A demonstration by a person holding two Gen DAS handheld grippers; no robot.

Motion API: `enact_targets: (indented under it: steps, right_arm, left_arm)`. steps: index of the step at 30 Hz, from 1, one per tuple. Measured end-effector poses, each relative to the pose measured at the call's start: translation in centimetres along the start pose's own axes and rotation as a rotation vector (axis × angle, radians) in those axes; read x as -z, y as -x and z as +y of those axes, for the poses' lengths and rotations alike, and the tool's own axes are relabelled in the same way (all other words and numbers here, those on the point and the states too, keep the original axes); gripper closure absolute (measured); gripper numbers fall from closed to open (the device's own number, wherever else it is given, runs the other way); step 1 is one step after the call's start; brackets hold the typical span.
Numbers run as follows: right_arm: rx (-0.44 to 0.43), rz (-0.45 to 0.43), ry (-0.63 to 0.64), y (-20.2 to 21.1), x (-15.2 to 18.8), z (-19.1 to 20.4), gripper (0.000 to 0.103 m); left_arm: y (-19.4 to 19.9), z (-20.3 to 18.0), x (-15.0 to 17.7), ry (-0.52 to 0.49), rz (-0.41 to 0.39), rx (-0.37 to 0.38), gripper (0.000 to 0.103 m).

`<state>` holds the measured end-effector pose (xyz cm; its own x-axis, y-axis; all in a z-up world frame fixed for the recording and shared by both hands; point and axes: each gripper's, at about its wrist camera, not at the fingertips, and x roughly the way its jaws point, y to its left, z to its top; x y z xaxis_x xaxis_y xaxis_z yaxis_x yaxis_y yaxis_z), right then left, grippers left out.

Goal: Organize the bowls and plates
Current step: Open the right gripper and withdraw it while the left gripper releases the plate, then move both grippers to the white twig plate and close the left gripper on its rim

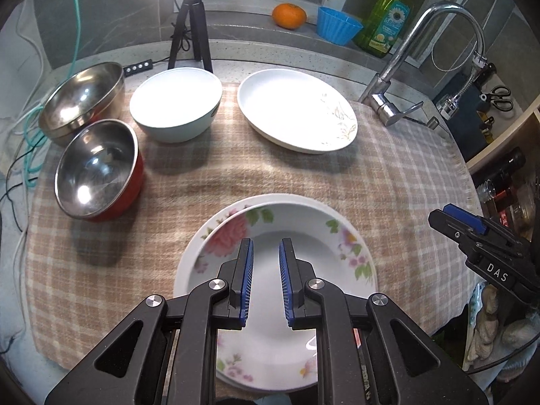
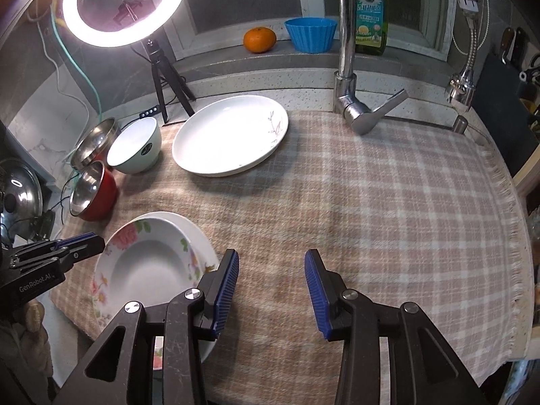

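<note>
A deep floral plate sits stacked on a second floral plate at the near edge of the checked cloth. My left gripper hovers over it, jaws almost together with a narrow gap and nothing between them. In the right wrist view the same stack lies just left of my right gripper, which stands open over bare cloth and holds nothing. A plain white plate and a white bowl rest at the back. Beside them are a steel bowl and a red-sided steel bowl.
A tap rises at the back right, behind the checked cloth. On the sill stand an orange, a blue cup and a soap bottle. A ring light on a tripod stands back left.
</note>
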<state>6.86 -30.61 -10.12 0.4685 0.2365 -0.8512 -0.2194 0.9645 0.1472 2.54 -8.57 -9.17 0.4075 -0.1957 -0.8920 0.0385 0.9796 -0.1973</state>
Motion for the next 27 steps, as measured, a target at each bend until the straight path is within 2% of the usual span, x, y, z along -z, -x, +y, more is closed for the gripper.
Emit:
enact_targets:
  steps: [10, 12, 14, 20, 27]
  right_arm:
    - [0.026, -0.019, 0.054, -0.9, -3.1, -2.0, 0.066]
    - [0.009, -0.022, 0.051, -1.2, -3.9, -2.6, 0.066]
    - [-0.014, -0.019, 0.04, -1.6, -4.6, -3.1, 0.066]
    - [-0.09, -0.008, -0.015, -3.5, -7.0, -4.6, 0.066]
    - [-0.144, 0.02, -0.081, -6.9, -9.3, -5.5, 0.066]
  left_arm:
    - [-1.3, -1.0, -3.1, 0.038, -0.039, 0.001, 0.089]
    - [-1.6, -1.0, -3.9, 0.047, -0.041, 0.001, 0.089]
    - [-1.9, -0.9, -4.8, 0.048, -0.042, 0.0, 0.083]
    - [-3.1, 0.2, -8.3, 0.063, -0.035, 0.007, 0.082]
    - [-5.8, 0.8, -12.7, 0.052, -0.019, -0.023, 0.082]
